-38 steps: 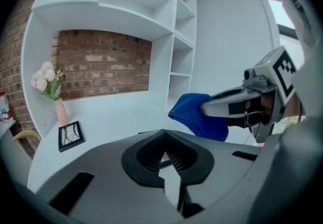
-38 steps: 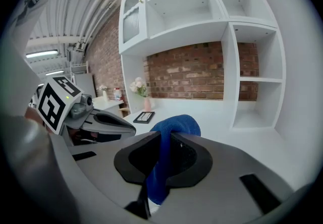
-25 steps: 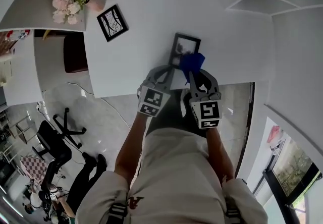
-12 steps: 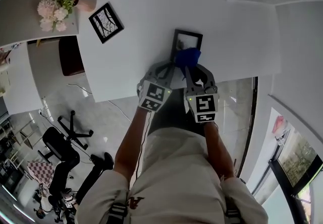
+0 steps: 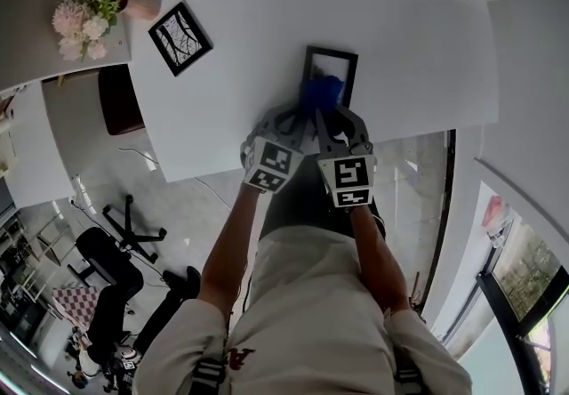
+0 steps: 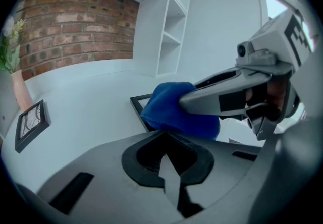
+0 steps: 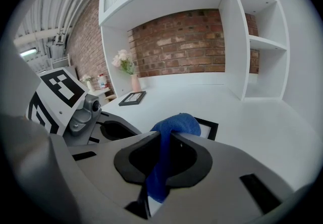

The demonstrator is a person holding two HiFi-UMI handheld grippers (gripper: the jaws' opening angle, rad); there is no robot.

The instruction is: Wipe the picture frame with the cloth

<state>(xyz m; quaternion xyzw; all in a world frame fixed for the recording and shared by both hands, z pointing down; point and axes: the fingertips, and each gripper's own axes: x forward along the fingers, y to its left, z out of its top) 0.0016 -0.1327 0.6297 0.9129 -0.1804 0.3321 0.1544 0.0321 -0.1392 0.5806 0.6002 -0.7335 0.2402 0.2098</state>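
Observation:
A black picture frame [image 5: 333, 60] lies flat on the white table [image 5: 249, 2], near its front edge. A blue cloth [image 5: 322, 91] rests bunched on the frame's near half. My right gripper [image 5: 318, 108] is shut on the cloth, which runs down between its jaws [image 7: 162, 160] and bulges past the tips as a blue wad [image 7: 176, 123]. My left gripper [image 5: 298, 111] is close beside it on the left, at the frame's near left corner [image 6: 137, 102]. Its jaws meet with nothing seen between them [image 6: 164, 148]. The cloth [image 6: 171, 109] hides much of the frame.
A second black frame [image 5: 180, 37] lies on the table at the far left, by a vase of pink flowers [image 5: 82, 18]. White shelving [image 7: 257, 41] and a brick wall stand behind. The table's edge is just under the grippers; floor and an office chair [image 5: 107, 246] lie below.
Both grippers have moved forward, away from the person. The blue cloth has slid from the frame's near edge further up onto it.

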